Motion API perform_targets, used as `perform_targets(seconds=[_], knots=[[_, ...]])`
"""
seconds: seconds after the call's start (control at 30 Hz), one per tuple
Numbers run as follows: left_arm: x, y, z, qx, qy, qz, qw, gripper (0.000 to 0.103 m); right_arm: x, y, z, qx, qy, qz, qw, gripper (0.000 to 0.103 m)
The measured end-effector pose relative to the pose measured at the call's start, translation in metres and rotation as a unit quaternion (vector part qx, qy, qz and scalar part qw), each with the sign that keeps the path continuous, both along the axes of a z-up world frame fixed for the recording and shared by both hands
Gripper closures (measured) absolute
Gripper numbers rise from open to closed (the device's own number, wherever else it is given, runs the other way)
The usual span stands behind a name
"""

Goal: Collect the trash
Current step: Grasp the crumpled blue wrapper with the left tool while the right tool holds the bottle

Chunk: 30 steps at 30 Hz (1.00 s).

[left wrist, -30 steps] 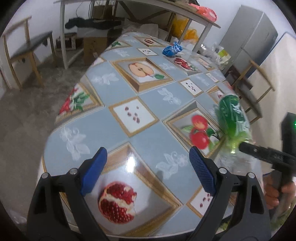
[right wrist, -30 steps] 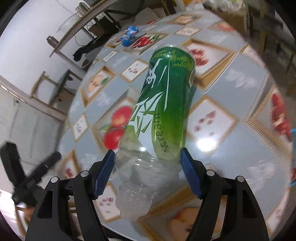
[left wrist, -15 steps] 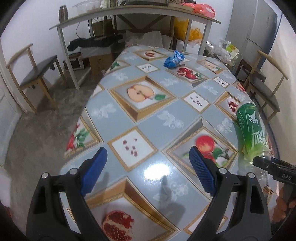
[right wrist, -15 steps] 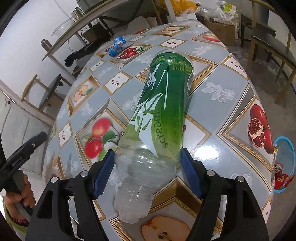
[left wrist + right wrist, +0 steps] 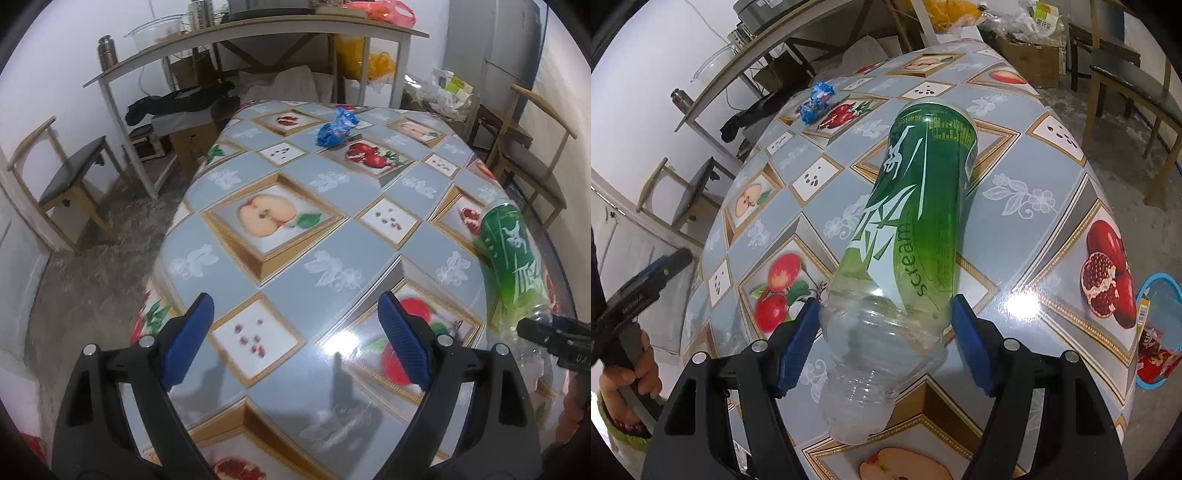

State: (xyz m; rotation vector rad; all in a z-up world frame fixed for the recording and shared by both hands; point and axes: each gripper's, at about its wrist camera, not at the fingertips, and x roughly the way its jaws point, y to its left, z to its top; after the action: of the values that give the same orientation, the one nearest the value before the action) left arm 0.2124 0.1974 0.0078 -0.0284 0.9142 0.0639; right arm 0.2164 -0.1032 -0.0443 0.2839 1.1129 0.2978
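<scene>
The right gripper (image 5: 884, 343) is clamping the bottle (image 5: 916, 236) at its clear shoulder, both jaws pressing the plastic, neck pointing back toward the camera and base pointing away over the desk (image 5: 1027, 236). The bottle looks empty and thin-walled, so I judge the grip is holding best if kept steady, without squeezing harder, while it is being carried to the bin (image 5: 1160, 332), whose blue rim is showing low at the right, off the desk's edge. The long body is sticking out ahead and could be knocking the desk edge on the way down.

The left gripper (image 5: 295, 343) is hovering over the near desk with its jaws wide apart and nothing between them. Far across the desk a blue wrapper (image 5: 337, 127) is lying, well apart from both grippers. Chairs (image 5: 70, 177) are standing beside the desk, and a cluttered bench (image 5: 258, 33) behind.
</scene>
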Motion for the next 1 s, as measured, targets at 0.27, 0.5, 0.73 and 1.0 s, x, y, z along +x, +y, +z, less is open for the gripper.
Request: perform_targets(seconds=[0.27, 0.5, 0.73, 1.0], knots=[[0.088, 0.003, 0.008, -0.112, -0.047, -0.083, 0.9891, 0.017, 0.006, -0.004, -0.002, 0.012, 0.0, 0.005, 1.0, 0.033], [0.214, -0.011, -0.014, -0.096, -0.045, -0.1, 0.9893, 0.017, 0.007, -0.009, -0.003, 0.024, 0.001, 0.015, 1.0, 0.033], [0.311, -0.023, -0.043, -0.057, -0.016, -0.077, 0.9953, 0.023, 0.007, -0.011, -0.004, 0.034, 0.003, 0.019, 0.999, 0.033], [0.337, -0.026, -0.07, -0.034, 0.015, -0.048, 0.9982, 0.048, 0.003, -0.014, -0.005, 0.043, 0.003, 0.016, 0.999, 0.033]])
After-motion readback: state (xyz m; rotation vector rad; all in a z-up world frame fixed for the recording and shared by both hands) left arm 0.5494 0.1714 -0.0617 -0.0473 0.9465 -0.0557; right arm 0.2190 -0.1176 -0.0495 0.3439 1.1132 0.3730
